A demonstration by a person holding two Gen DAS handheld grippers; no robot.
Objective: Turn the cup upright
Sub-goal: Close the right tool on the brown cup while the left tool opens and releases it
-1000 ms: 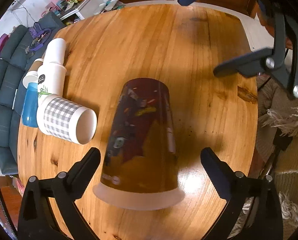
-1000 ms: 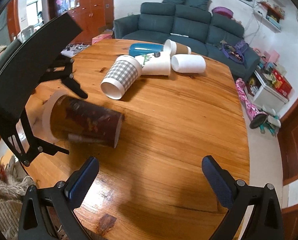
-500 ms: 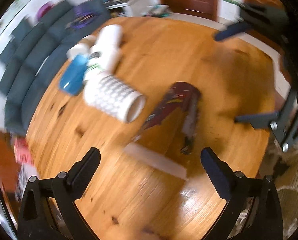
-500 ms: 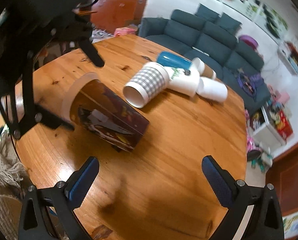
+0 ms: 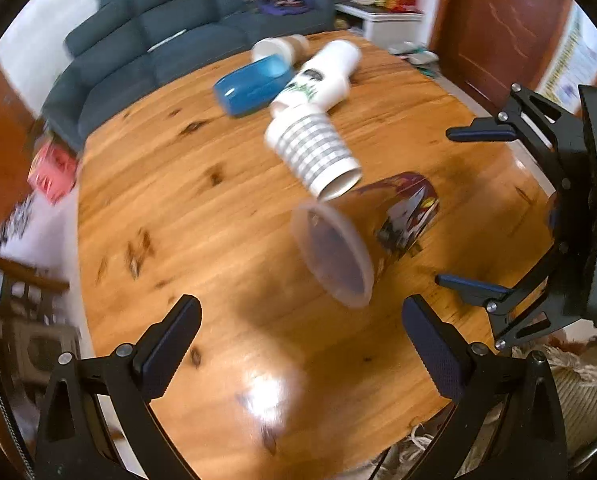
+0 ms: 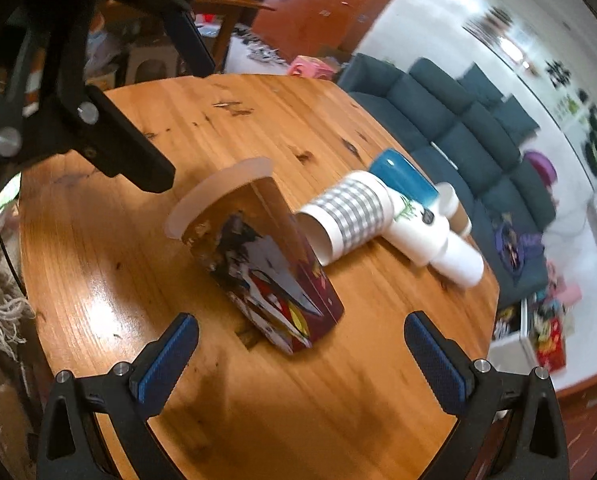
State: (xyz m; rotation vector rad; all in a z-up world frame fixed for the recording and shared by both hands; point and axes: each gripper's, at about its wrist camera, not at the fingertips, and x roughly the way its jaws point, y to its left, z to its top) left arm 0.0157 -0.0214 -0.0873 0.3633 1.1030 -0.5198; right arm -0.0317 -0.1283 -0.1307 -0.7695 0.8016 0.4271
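Cup [image 6: 258, 256] is not upright yet: the dark printed one with the frosted rim lies tipped on the wooden surface [image 6: 298, 120], base down toward the right tool and rim raised toward the left one, so the flip looks underway at most, with the standing-up left to do. Left of the cup, the left tool [image 5: 298, 364] hangs released, jaws wide, gripping nothing, its camera looking into the cup's mouth [image 5: 332, 254]. Just beyond the cup lies the checked cup [image 6: 346, 216], close enough that I cannot tell if they touch. Right of the cup, the right tool [image 6: 298, 364] is also spread wide and empty, its fingers either side of the base but apart from it.
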